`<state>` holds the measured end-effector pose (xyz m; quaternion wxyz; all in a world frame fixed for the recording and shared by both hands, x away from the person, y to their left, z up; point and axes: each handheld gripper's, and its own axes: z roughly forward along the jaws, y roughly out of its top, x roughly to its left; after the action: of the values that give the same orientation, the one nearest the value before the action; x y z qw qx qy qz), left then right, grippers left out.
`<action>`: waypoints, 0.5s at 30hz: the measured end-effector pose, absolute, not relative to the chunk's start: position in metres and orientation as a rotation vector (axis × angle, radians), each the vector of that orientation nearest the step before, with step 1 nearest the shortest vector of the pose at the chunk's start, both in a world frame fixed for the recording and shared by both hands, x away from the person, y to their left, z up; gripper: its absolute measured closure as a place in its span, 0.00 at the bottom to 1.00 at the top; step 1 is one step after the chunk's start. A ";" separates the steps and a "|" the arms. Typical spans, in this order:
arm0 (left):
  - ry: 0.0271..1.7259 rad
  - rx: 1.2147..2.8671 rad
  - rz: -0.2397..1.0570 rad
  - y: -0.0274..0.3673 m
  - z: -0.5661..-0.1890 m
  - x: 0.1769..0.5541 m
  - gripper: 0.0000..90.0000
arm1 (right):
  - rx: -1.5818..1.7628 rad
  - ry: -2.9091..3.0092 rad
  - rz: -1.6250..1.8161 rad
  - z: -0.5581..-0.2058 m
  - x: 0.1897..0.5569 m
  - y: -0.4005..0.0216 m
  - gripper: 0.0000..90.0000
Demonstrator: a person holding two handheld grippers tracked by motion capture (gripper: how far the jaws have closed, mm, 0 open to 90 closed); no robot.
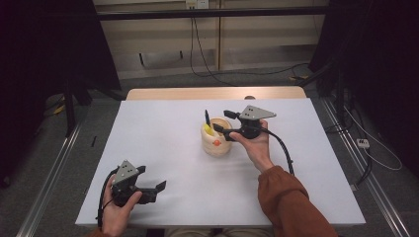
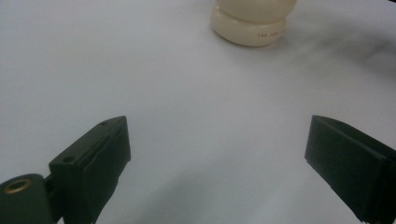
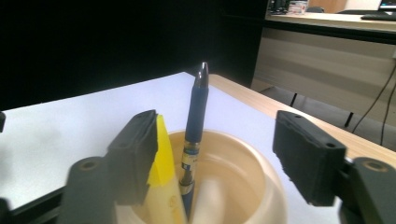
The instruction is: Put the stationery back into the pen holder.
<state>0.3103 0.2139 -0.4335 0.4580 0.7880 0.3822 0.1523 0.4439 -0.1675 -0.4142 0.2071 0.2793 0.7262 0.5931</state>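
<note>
A cream cup (image 1: 216, 143) stands near the middle of the white table (image 1: 163, 128). A dark blue pen (image 1: 207, 117) and a yellow marker (image 1: 209, 130) stand in it. My right gripper (image 1: 221, 121) hovers over the cup's rim. In the right gripper view its jaws stand open (image 3: 215, 154) on either side of the pen (image 3: 196, 107), with the yellow marker (image 3: 162, 158) beside the left jaw inside the cup (image 3: 261, 177). My left gripper (image 1: 153, 178) rests low at the table's front left, open and holding nothing (image 2: 217, 149). The cup's base (image 2: 252, 25) lies far ahead of it.
A bare wooden strip (image 1: 212, 93) runs along the table's far edge. Metal rails (image 1: 49, 182) flank the table on the floor, and cables (image 1: 375, 153) trail on the right. The right gripper's black cable (image 1: 281, 145) loops over the table.
</note>
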 end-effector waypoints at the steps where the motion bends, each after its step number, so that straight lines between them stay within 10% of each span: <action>1: 0.943 1.945 0.376 0.214 -0.433 0.310 0.08 | 0.782 2.022 1.651 -0.414 0.444 -0.168 0.27; 15: 0.961 1.934 0.382 0.215 -0.434 0.312 0.08 | 0.893 2.057 1.610 -0.404 0.436 -0.182 0.11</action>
<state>0.3119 0.2151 -0.4341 0.4565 0.7845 0.3900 0.1551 0.4358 -0.1819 -0.4039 0.1892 0.3178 0.7317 0.5726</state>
